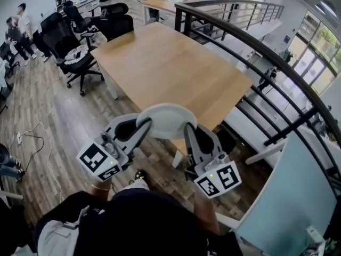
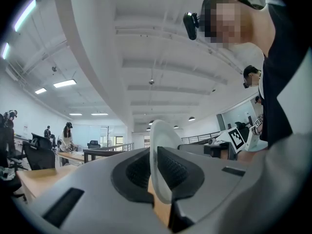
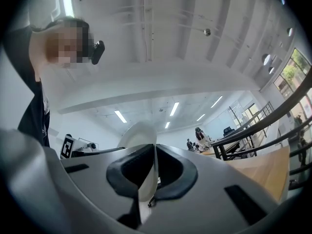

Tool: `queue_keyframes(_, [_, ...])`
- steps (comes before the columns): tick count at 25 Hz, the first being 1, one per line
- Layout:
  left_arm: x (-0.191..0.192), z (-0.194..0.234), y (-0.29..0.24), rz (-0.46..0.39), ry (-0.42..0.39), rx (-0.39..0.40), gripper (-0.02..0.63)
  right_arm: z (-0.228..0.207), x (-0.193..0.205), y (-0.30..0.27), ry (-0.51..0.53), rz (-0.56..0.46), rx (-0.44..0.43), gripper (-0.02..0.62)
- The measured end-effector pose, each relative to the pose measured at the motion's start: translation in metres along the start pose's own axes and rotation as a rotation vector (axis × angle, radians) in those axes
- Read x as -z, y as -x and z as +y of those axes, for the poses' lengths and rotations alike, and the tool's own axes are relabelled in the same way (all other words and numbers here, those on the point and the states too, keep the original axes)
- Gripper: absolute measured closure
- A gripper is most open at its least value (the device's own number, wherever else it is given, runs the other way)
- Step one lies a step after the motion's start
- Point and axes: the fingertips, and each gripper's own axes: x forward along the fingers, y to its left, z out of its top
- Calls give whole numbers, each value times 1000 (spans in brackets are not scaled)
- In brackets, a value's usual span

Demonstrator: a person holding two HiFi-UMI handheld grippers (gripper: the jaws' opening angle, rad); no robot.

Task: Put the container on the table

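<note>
At the left hand-held gripper (image 1: 144,125), the jaws are closed tight on the left rim of a white, round, shallow container (image 1: 166,120). The right hand-held gripper (image 1: 187,130) is clamped the same way on the opposite rim, its pads pinching the thin edge. The container hangs in the air between them, at the near edge of the wooden surface (image 1: 160,63) and not resting on it. Black office chairs (image 1: 69,41) stand beyond the surface's left side on the plank floor (image 1: 53,121); a dark railing (image 1: 256,47) runs along the right.
</note>
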Motion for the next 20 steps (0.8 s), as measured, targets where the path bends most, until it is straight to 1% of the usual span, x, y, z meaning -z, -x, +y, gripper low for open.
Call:
queue_keyframes(5, [0, 33, 9, -8, 9, -25, 572, 4, 9, -34, 6, 13, -22, 571])
queue_keyframes(9, [0, 58, 16, -12, 24, -31, 572, 7, 16, -59, 10, 29, -24, 571])
queue_keyframes(15, [6, 88, 18, -15, 32, -14, 572, 3, 27, -87, 17, 50, -7, 571])
queue_keyframes(20, [13, 114, 20, -2, 47, -6, 572, 1, 39, -110, 14, 65, 7, 571])
